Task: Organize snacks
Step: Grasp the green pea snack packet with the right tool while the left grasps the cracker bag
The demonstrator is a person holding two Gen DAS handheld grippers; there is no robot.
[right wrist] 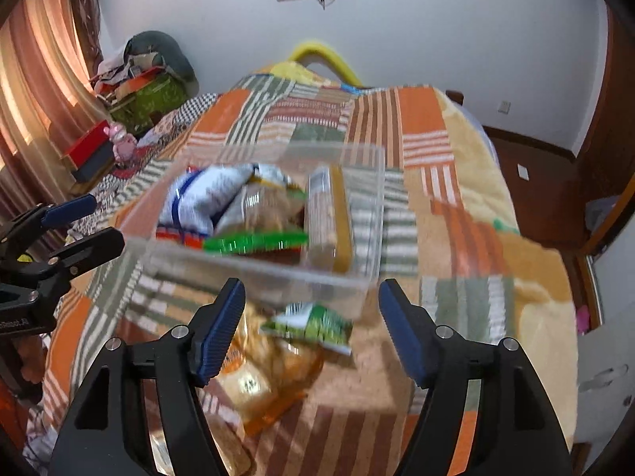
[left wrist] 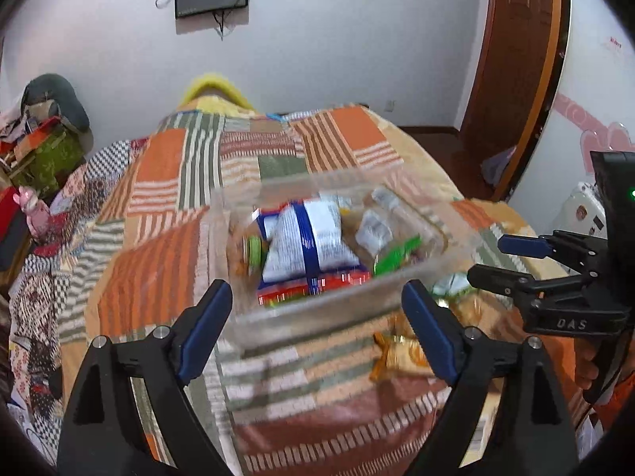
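The left tongs (left wrist: 317, 317) are spread wide and pinch nothing; the right tongs (right wrist: 311, 327) are likewise spread and bare. "DAS" is moulded on the right tool's body in the left wrist view; other print is too blurred to read. A clear plastic box (left wrist: 452, 234) sits on the patchwork bedspread (left wrist: 158, 246), about mid-bed. Inside lie a white-and-blue bag (left wrist: 313, 238), a green-edged packet (right wrist: 254, 242) and a tan biscuit pack (right wrist: 329, 218), their labels smeared by motion blur. Just beside the box's near wall, on the bedspread, lie a green-and-white sachet (right wrist: 313, 327) and an orange-tinted clear packet (right wrist: 270, 380). The right wrist view shows both plainly; in the left wrist view the tongs partly hide them.
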